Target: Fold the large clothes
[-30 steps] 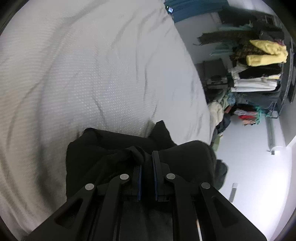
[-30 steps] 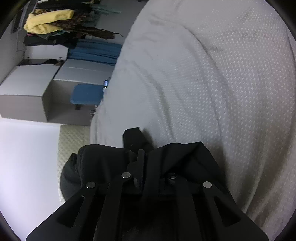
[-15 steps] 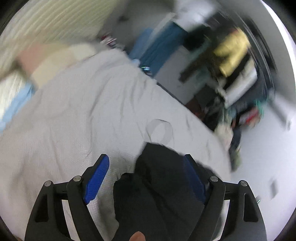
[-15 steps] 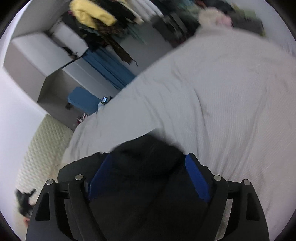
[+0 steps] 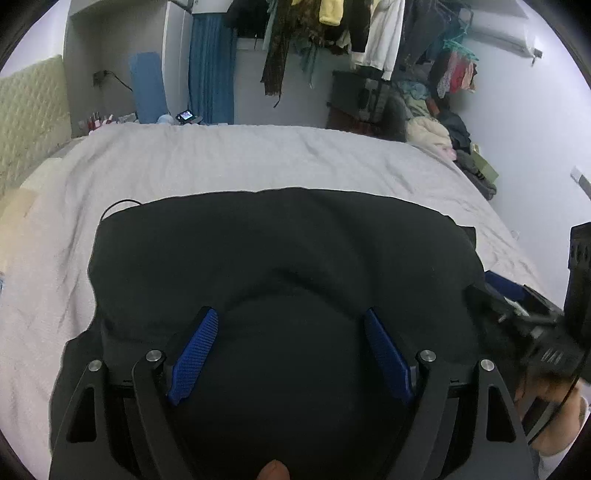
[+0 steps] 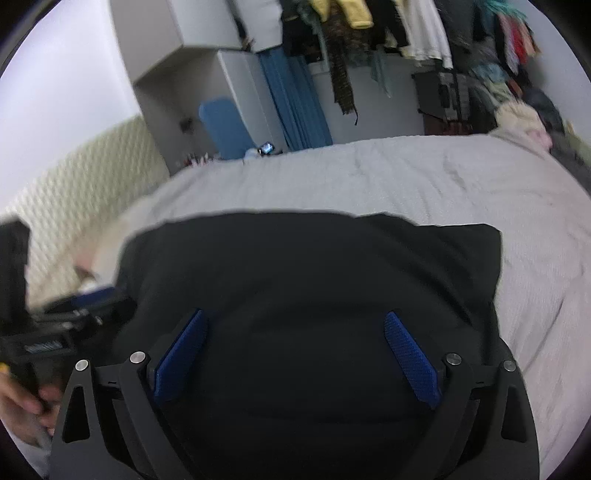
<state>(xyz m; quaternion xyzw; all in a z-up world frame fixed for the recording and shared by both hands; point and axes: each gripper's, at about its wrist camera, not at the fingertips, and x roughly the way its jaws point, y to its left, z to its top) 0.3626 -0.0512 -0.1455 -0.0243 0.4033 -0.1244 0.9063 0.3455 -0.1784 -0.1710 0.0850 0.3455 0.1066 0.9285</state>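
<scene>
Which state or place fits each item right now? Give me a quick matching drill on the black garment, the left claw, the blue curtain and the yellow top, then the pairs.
Column one:
1. black garment
2. left claw
3. blue curtain
4. yellow top

Column two:
A. hanging among clothes on the rack
B. spread flat on the grey bedspread
C. open, blue pads apart, nothing pinched
D. against the far wall beyond the bed

Pairs: 1-B, 2-C, 3-D, 4-A
</scene>
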